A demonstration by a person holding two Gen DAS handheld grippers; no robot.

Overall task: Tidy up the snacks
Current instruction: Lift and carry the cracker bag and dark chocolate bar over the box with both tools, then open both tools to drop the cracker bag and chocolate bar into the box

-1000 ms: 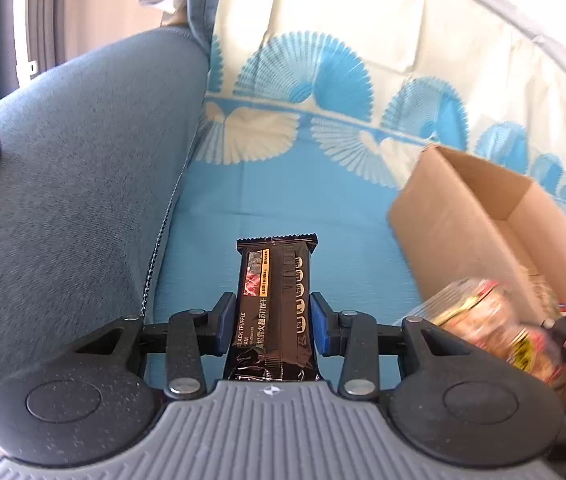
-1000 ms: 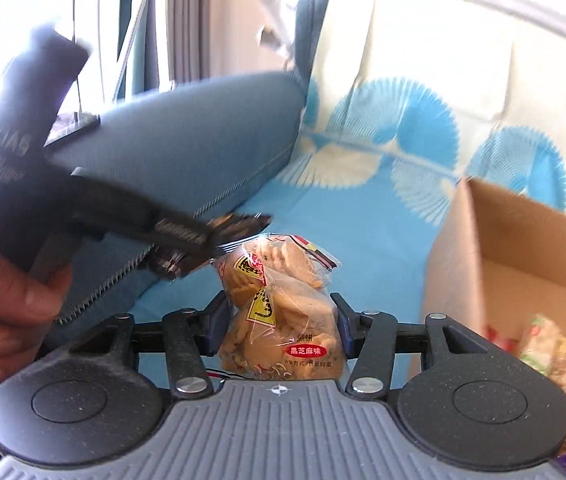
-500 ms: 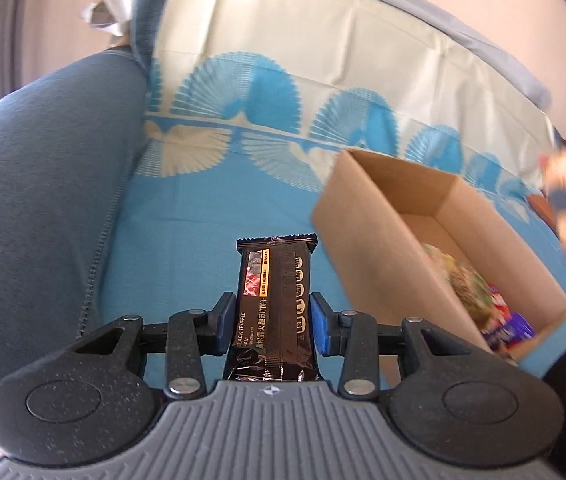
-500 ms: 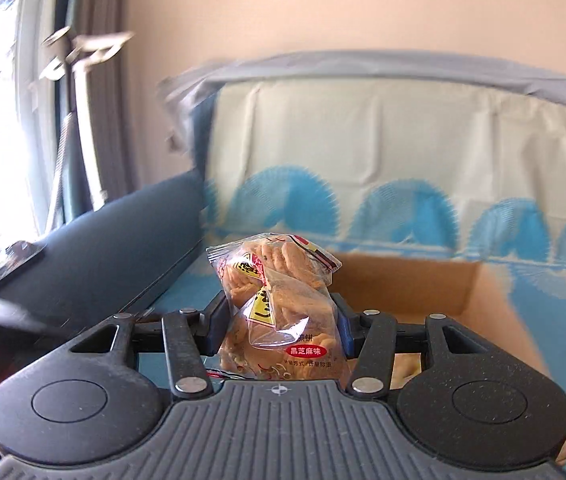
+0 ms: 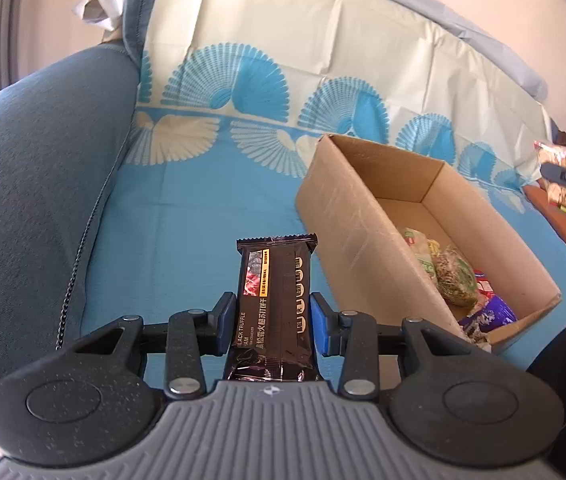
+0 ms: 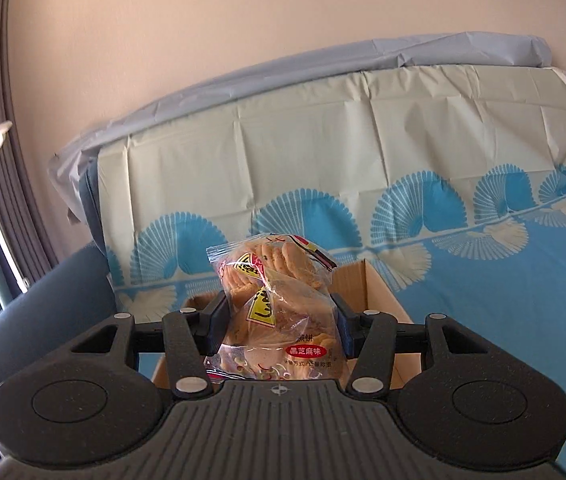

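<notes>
Both grippers loaded, cardboard box (image 5: 367,216) on sofa cover (image 5: 187,208).

Open-top box sits on the blue fan-print cover, a few snack packs (image 5: 453,276) at its near end; exact count unclear. Left gripper (image 5: 274,322) clamped on a dark cracker bar (image 5: 273,300), held above the cover just left of the box. Right gripper (image 6: 279,322) clamped on a clear cracker bag (image 6: 273,280), with the box's far edge visible behind it.

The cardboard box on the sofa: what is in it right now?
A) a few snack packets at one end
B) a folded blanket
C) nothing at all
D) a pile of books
A: the left wrist view shows several snack packets lying at the near end of the cardboard box, the far end bare.
</notes>
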